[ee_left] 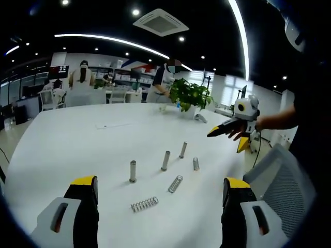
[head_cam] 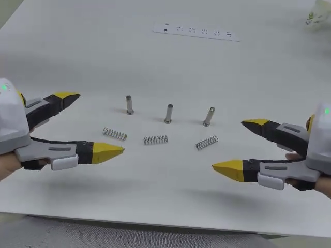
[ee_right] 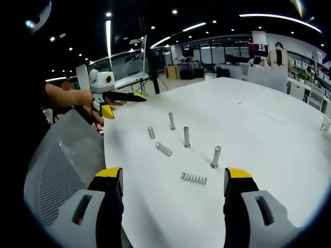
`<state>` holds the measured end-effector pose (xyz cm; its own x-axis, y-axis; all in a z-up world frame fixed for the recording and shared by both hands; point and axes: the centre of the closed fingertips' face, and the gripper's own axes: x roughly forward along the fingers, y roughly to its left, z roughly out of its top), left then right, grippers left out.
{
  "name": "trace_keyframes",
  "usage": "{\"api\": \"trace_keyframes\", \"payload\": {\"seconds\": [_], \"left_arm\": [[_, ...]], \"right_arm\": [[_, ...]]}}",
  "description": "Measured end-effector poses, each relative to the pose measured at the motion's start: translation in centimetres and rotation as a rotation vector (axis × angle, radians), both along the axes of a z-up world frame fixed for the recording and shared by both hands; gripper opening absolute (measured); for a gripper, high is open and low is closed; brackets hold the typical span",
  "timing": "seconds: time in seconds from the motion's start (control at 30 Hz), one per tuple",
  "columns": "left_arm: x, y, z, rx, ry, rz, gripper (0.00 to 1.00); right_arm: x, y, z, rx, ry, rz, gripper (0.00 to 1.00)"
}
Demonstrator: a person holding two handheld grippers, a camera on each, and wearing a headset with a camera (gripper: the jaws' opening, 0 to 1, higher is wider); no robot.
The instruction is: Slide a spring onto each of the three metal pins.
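Three metal pins (head_cam: 168, 113) are stood upright in a row mid-table, and three springs (head_cam: 155, 139) are laid loose just in front, none threaded. Bare white table (head_cam: 165, 196) is left all around, up to its near edge. The left gripper (head_cam: 101, 122) and right gripper (head_cam: 227, 144) are held empty at either side, jaws spread wide.

We've got the left gripper (head_cam: 100, 123) out on our left side, its yellow-tipped fingers (head_cam: 106, 150) spread wide and pointing inward to the right. The right gripper (head_cam: 227, 144) mirrors it on the other side, fingers parted just as wide, tips aimed left. The two sit roughly level and well apart, nothing held in either. Our left hand (head_cam: 7, 166) and right hand (head_cam: 320, 187) grip them from behind.
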<state>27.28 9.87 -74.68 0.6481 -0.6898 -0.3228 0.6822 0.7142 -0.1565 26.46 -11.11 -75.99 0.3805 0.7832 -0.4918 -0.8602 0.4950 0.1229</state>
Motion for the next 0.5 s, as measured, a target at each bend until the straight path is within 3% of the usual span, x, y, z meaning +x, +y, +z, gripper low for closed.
{"api": "trace_keyframes", "payload": {"seconds": [0.2,0.3,0.5], "left_arm": [[-0.3,0.2,0.2,-0.008,0.006,0.006,0.98],[-0.2,0.2,0.5,-0.014,0.003,0.012,0.98],[-0.6,0.0,0.6,-0.016,0.005,0.007,0.98]], "right_arm": [[0.2,-0.1,-0.4,-0.033,-0.013,0.025,0.87],[0.0,-0.4,-1.1,-0.092,-0.026,0.063,0.87],[0.1,-0.7,-1.4,-0.147,-0.044,0.111,0.81]]}}
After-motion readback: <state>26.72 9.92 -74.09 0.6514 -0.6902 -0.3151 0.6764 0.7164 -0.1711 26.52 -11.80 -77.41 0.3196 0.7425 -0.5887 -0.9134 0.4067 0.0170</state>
